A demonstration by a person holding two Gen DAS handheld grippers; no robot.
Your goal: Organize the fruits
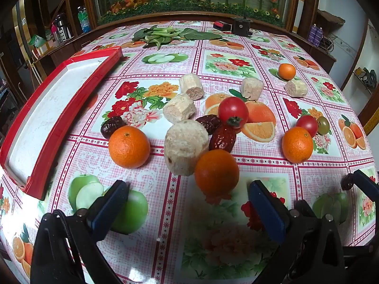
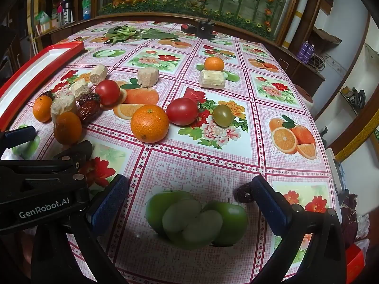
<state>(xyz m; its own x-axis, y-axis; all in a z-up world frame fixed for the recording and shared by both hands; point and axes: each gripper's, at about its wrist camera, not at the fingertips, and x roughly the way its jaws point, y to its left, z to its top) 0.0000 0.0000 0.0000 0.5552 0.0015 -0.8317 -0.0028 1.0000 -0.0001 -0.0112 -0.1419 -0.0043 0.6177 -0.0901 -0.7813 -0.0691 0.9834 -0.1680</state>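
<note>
Fruit-print pink vinyl tablecloth point(image 1: 236, 168); round oranges point(image 1: 129, 146), red tomatoes point(image 1: 233, 111), dark dates point(image 1: 222, 137), pale cane chunks point(image 1: 186, 146) scattered, none in red-rimmed white tray point(image 1: 56, 127). Left gripper point(image 1: 189, 203), right gripper point(image 2: 189, 201) spread wide, empty. Judged: sorting unstarted; next, close on nearest orange point(image 1: 216, 172).

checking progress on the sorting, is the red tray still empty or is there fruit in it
Empty as far as visible: the red tray shows only bare white floor, and the oranges lie on the tablecloth beside it.

both wrist views tilt down, close over the surface point(image 1: 213, 47); they share the orange point(image 1: 297, 144) point(image 2: 149, 123) mid-scene.
</note>
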